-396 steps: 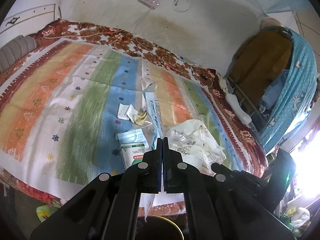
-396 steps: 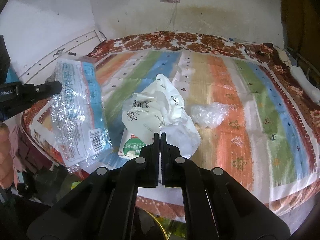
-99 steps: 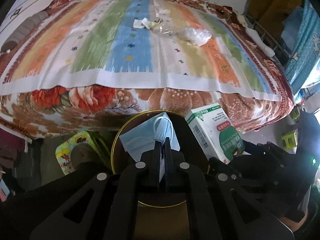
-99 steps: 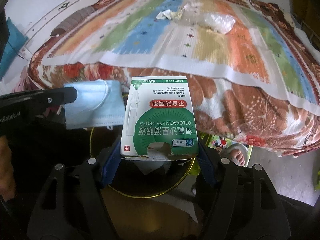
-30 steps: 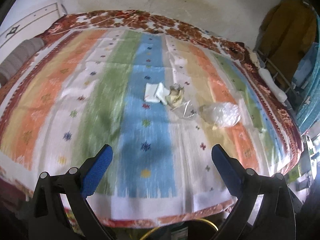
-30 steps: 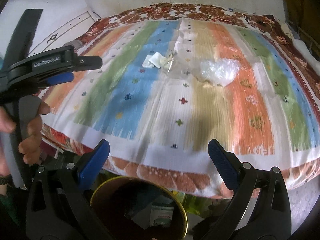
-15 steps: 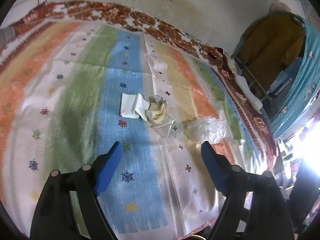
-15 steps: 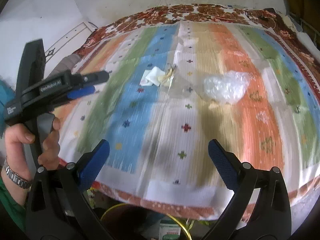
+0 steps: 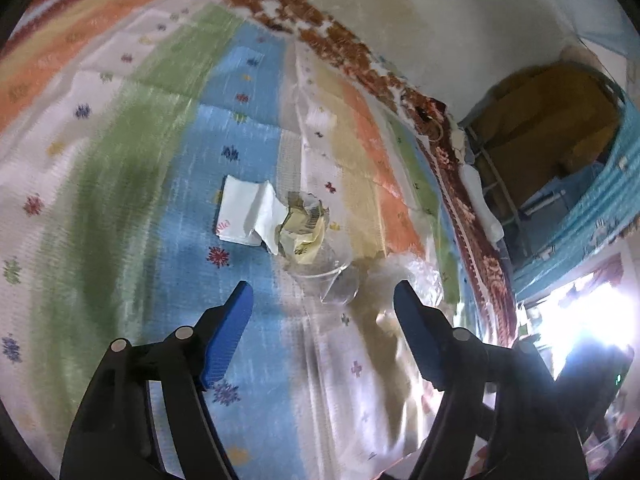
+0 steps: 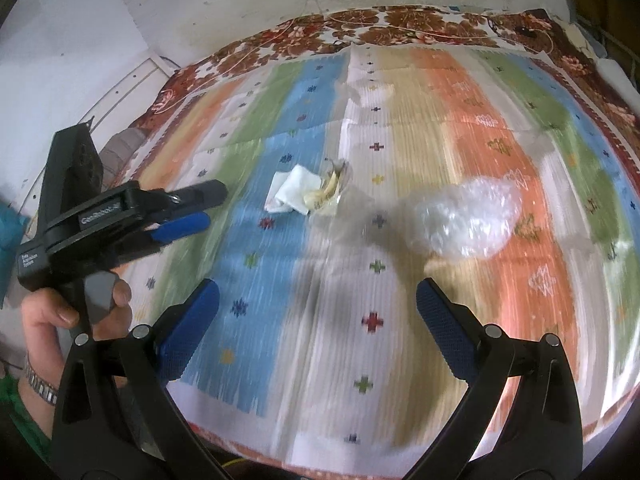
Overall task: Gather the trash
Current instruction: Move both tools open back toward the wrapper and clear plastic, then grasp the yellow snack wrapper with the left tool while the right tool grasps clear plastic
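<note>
Your left gripper (image 9: 322, 320) has its jaws spread wide and holds nothing. Just ahead of its tips lies a crumpled clear wrapper (image 9: 332, 280), hard to make out against the striped blanket (image 9: 132, 168). Beyond that sit a yellowish crumpled wrapper (image 9: 304, 226) and a white tissue (image 9: 248, 216), touching each other. By the right fingertip a clear plastic bag (image 9: 416, 276) is partly hidden and blurred.

Your right gripper (image 10: 318, 320) is likewise spread wide and empty, over bare blanket. The plastic bag (image 10: 466, 220) lies ahead and to the right of it; the tissue (image 10: 294, 192) and yellowish wrapper (image 10: 326, 194) are farther ahead, left of center. The clear wrapper is nearly lost to motion blur there.
</note>
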The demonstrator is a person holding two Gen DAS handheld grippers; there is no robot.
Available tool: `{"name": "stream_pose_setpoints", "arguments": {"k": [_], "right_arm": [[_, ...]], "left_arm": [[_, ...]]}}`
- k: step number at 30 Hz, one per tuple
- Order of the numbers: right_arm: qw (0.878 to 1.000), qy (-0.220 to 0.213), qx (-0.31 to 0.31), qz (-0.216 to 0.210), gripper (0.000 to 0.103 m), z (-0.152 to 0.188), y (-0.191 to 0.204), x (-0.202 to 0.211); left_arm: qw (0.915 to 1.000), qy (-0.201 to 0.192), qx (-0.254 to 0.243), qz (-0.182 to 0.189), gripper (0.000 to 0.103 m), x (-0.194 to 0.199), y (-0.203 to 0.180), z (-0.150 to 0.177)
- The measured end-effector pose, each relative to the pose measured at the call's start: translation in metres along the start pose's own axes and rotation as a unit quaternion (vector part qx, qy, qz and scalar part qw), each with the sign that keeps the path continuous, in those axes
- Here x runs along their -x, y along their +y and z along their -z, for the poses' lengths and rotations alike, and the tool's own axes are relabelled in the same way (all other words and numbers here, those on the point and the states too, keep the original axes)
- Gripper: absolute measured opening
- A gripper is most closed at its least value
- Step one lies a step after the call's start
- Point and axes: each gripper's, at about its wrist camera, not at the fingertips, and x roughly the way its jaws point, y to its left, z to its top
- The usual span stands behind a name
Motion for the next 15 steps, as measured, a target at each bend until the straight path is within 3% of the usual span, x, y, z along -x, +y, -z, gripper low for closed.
{"name": "stream_pose_setpoints", "arguments": {"k": [7,10,15], "right_arm": [[1.000,0.013,-0.008,-0.004,0.087,-0.018,-0.002,-0.028],[1.000,0.021,-0.010,-0.003,0.086,-0.026,-0.003,-0.042],[0.999,0.033,-0.011,0.008,0.076,-0.037,-0.007,-0.063]], "left_arm": [[0.9958,0.020,0.082,0.034,0.065,-0.032,0.017,-0.008],[0.9906,0.027,0.125,0.049,0.065,-0.042,0.028,-0.009],[0.9790,0.025,0.193,0.061,0.058,-0.051,0.050,-0.011]]}}
